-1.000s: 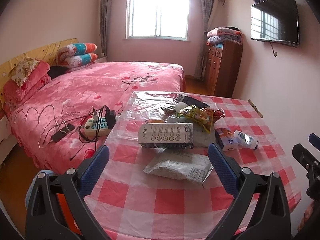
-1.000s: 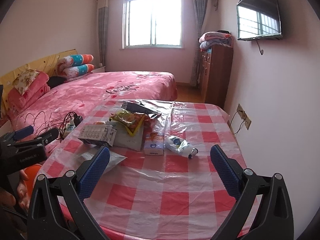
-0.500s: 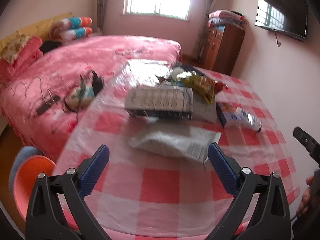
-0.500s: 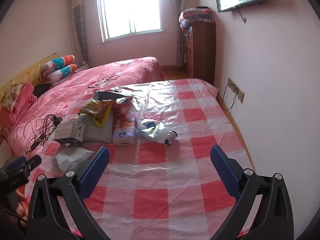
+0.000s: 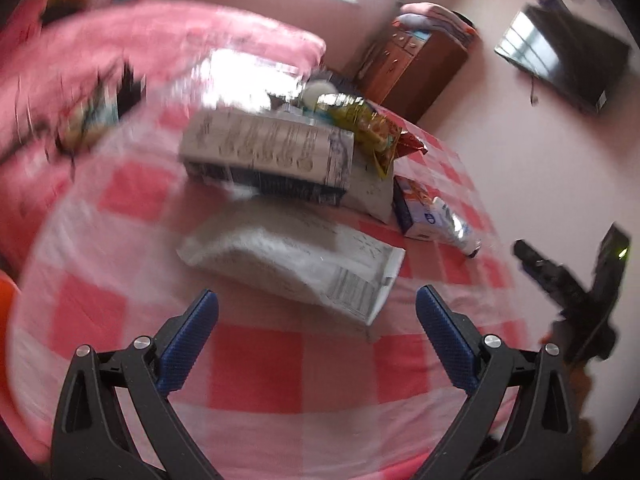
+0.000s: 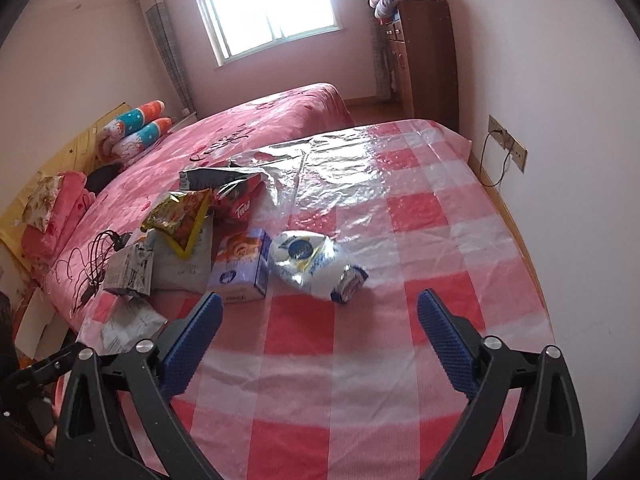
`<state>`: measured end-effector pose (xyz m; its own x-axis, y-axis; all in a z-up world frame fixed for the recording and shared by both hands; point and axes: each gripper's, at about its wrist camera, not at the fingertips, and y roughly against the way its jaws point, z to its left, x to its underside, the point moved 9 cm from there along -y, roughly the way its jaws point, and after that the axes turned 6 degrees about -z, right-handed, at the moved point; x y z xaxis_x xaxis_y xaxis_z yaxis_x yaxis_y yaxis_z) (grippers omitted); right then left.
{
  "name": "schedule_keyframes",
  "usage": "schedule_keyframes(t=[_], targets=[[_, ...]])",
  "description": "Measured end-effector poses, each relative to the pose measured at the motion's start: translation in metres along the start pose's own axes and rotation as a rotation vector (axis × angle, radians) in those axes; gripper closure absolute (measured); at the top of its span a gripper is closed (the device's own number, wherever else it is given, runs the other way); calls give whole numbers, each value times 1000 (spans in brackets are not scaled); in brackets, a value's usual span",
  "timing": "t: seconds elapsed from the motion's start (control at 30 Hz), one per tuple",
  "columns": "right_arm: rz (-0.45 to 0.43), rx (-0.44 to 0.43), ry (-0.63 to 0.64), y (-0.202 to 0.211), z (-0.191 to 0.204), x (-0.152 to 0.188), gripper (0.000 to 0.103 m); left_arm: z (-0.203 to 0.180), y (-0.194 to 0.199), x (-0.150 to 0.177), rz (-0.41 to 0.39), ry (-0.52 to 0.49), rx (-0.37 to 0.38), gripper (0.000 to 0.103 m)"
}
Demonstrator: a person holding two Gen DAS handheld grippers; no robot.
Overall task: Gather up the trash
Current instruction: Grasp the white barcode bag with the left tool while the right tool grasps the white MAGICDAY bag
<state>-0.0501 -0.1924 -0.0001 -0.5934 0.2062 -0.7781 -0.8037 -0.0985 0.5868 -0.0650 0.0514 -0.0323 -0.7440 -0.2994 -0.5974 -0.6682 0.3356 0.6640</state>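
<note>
Blue-padded and spread wide on nothing, the left gripper (image 5: 317, 312) has dipped toward the table since a second ago, so the white mailer bag (image 5: 296, 264) now fills mid-frame, likely the first pickup. The right gripper (image 6: 320, 312), equally agape, has tilted down too; upper centre of its view lies the crumpled white wrapper (image 6: 308, 260) beside a small carton (image 6: 240, 268). Only the right view shows the wall socket (image 6: 508, 142); the left view is blurred.

Left wrist view is motion-blurred: the cables (image 5: 76, 120) on the bed (image 5: 160, 40) smear, and print on the carton (image 5: 268, 156) and white bag (image 5: 296, 264) beside it is unreadable.
</note>
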Motion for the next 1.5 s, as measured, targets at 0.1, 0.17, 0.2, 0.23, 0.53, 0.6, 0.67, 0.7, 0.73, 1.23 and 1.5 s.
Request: schedule_keyframes(t=[0.1, 0.17, 0.2, 0.23, 0.53, 0.6, 0.67, 0.7, 0.73, 1.23, 1.5], targets=[[18, -8, -1, -13, -1, -4, 19, -7, -8, 4, 22, 49, 23, 4], [27, -10, 0, -20, -1, -5, 19, -13, -16, 1, 18, 54, -5, 4], [33, -14, -3, -24, -2, -5, 19, -15, -19, -2, 16, 51, -18, 4], [40, -18, -9, -27, -2, -6, 19, -15, -21, -4, 17, 47, -35, 4], [63, -24, -12, -45, -12, -13, 13, 0, -50, -30, 36, -4, -345, 4], [72, -40, -18, -51, -14, -14, 13, 6, -53, -33, 39, -11, -389, 4], [88, -52, -19, -57, -15, -13, 13, 13, -58, -31, 58, -20, -440, 4], [98, -60, -14, -61, -14, -12, 13, 15, -58, -31, 62, -19, -443, 4], [106, -70, -9, -64, -13, -10, 13, 16, -58, -31, 62, -20, -447, 4], [155, -8, 145, -97, 0, 2, 20, 19, -56, -26, 43, -44, -440, 22], [148, 34, 203, -96, 7, 4, 35, 22, -49, -23, 27, -37, -398, 31]])
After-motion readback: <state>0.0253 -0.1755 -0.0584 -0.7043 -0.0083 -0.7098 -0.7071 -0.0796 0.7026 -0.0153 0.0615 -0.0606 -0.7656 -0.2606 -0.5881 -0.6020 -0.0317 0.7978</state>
